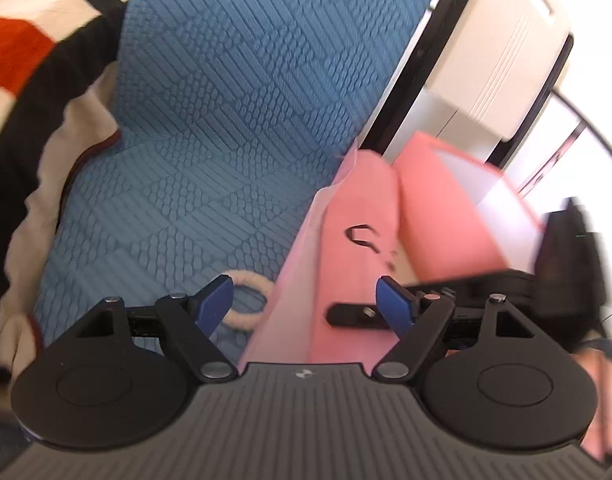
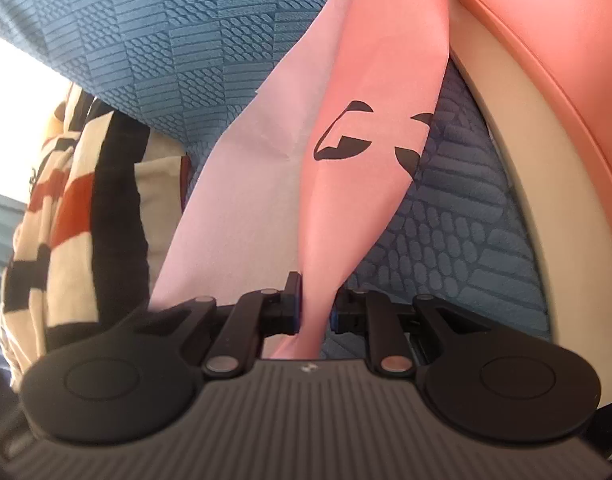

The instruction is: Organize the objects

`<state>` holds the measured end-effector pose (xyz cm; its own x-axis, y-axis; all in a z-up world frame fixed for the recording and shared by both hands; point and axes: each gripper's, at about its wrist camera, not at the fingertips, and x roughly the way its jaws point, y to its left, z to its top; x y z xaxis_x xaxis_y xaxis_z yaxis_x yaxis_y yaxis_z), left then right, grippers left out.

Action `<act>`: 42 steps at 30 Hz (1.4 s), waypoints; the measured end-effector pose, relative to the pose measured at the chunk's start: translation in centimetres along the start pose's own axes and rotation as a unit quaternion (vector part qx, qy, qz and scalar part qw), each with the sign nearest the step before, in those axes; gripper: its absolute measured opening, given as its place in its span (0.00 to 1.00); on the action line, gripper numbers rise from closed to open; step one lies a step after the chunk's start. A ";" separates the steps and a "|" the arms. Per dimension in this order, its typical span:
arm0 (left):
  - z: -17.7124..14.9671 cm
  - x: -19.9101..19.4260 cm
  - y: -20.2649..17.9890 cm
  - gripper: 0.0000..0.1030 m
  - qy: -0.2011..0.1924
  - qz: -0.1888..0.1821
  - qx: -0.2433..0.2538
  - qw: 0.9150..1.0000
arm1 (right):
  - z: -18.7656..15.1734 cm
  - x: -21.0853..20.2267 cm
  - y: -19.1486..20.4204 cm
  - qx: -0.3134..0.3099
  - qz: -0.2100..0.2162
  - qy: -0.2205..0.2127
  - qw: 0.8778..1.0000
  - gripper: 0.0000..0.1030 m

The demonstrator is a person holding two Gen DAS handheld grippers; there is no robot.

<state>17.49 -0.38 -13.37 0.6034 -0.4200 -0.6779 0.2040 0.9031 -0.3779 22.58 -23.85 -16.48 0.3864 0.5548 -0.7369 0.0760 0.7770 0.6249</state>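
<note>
A pink paper bag with black printed marks lies on the blue textured bedcover. My right gripper is shut on a fold of the pink bag and holds it up off the cover. My left gripper is open, its blue fingertips either side of the bag's lower edge, without gripping it. The other gripper's black body shows at the right of the left wrist view. A beige looped hair tie lies on the cover just beside the left finger.
A cream, black and orange patterned blanket is bunched at the left; it also shows in the right wrist view. A white cabinet stands beyond the bed's edge. A pink and cream rounded rim fills the right of the right wrist view.
</note>
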 end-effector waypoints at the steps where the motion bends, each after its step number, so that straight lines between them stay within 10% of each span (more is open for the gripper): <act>1: 0.3 0.9 0.0 0.79 0.007 0.004 0.002 1.000 | 0.0 0.0 0.1 -0.004 -0.002 -0.001 1.000 0.16; 21: 1.9 9.6 3.4 0.08 0.079 -0.011 -0.081 0.993 | -1.2 -0.7 2.4 -0.158 -0.071 -0.021 0.985 0.16; 42: -0.3 -2.9 6.9 0.00 -0.048 0.000 -0.211 0.976 | -3.3 0.4 7.8 -0.249 -0.052 -0.034 0.967 0.17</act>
<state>16.94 7.06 -14.19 0.6775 -0.3911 -0.6229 -0.1197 0.7769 -0.6181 20.29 -16.62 -12.77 0.4609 0.4590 -0.7595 -0.3277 0.8834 0.3350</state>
